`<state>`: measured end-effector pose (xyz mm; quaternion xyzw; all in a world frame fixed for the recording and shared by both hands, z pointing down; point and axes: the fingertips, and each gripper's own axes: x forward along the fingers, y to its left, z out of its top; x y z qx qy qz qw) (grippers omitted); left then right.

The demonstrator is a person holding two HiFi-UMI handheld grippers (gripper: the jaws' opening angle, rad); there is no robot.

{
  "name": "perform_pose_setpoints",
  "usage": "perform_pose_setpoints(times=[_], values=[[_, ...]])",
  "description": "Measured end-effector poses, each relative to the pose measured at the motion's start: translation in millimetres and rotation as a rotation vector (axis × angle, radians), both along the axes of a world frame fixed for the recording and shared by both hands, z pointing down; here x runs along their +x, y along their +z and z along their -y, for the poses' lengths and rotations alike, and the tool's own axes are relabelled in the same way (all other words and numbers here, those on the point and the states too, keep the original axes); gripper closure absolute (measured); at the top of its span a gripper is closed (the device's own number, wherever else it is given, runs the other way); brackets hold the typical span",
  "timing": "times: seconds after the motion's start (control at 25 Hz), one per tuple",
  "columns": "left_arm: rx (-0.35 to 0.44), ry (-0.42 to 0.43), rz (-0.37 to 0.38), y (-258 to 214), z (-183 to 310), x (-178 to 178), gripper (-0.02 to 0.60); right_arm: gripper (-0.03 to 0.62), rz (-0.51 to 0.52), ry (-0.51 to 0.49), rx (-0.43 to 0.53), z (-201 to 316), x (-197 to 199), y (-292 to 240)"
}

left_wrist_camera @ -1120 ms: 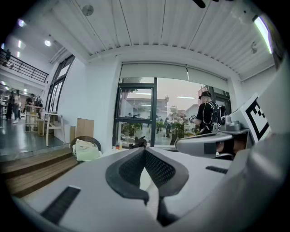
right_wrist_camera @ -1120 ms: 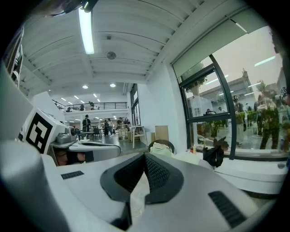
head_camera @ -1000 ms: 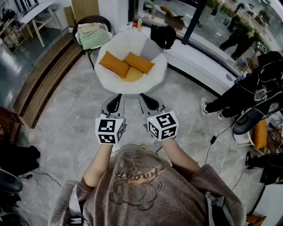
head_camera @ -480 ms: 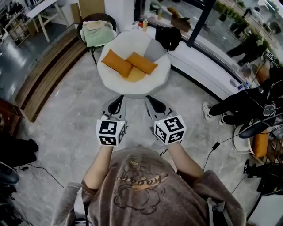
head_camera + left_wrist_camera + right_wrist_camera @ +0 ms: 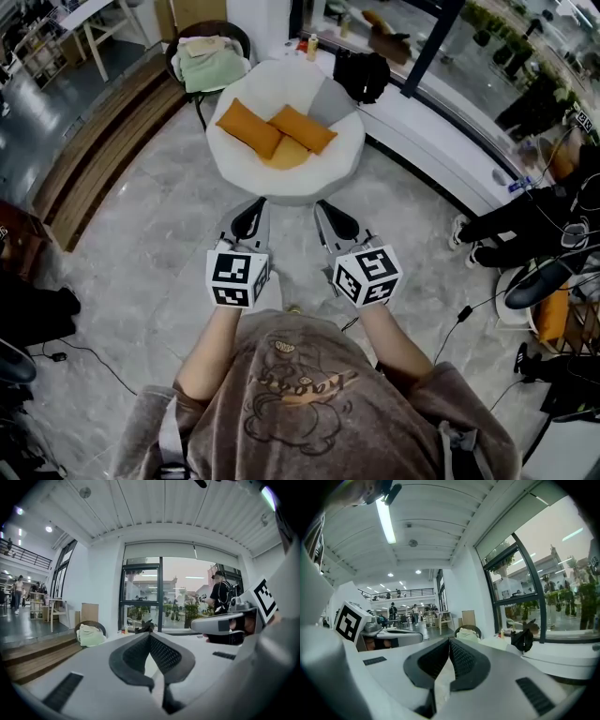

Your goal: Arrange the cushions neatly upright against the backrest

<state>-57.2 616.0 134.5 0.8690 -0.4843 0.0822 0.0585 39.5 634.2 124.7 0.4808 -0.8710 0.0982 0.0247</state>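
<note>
Head view looks steeply down, armchair (image 5: 281, 183) at 12 o'clock; both gripper views face level ahead, sharing the black bag (image 5: 140, 628).

Brown T-shirt (image 5: 300, 394) with cartoon print, pale grey left hand-held gripper (image 5: 251, 208) and right hand-held gripper (image 5: 325, 208), black-and-white marker cubes (image 5: 236, 278)

No legible text, number or brand is present. The left marker cube (image 5: 236, 277), at the rear of the left gripper (image 5: 250, 212), and the right marker cube (image 5: 367, 276), at the rear of the right gripper (image 5: 330, 212), carry only black-and-white square code patterns. Behind both grippers, the shirt print (image 5: 298, 389) includes lettering too distorted to read.
</note>
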Motion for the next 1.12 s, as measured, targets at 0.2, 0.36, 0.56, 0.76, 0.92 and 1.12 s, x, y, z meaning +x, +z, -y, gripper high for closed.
perform_pose_setpoints(times=[0.2, 0.36, 0.56, 0.76, 0.92, 1.12], values=[[-0.012, 0.013, 0.004, 8.7, 18.6, 7.1, 0.575, 0.574, -0.002, 0.02, -0.008, 14.7, 7.9, 6.6], [-0.022, 0.029, 0.006, 11.3, 33.7, 9.3, 0.575, 0.574, 0.005, 0.038, -0.022, 31.6, 10.4, 9.7], [-0.039, 0.047, 0.003, 14.9, 62.2, 9.4, 0.575, 0.574, 0.008, 0.049, -0.038, 59.6, 7.8, 12.9], [-0.05, 0.064, -0.003, 20.2, 96.3, 12.5, 0.575, 0.574, 0.01, 0.05, -0.047, 90.6, 3.3, 19.4], [-0.052, 0.078, -0.004, 20.6, 122.2, 13.3, 0.575, 0.574, 0.007, 0.048, -0.06, 113.5, -0.7, 24.6], [-0.062, 0.091, 0.003, 18.4, 157.1, 10.3, 0.577, 0.574, 0.012, 0.057, -0.077, 148.0, -2.4, 23.1]])
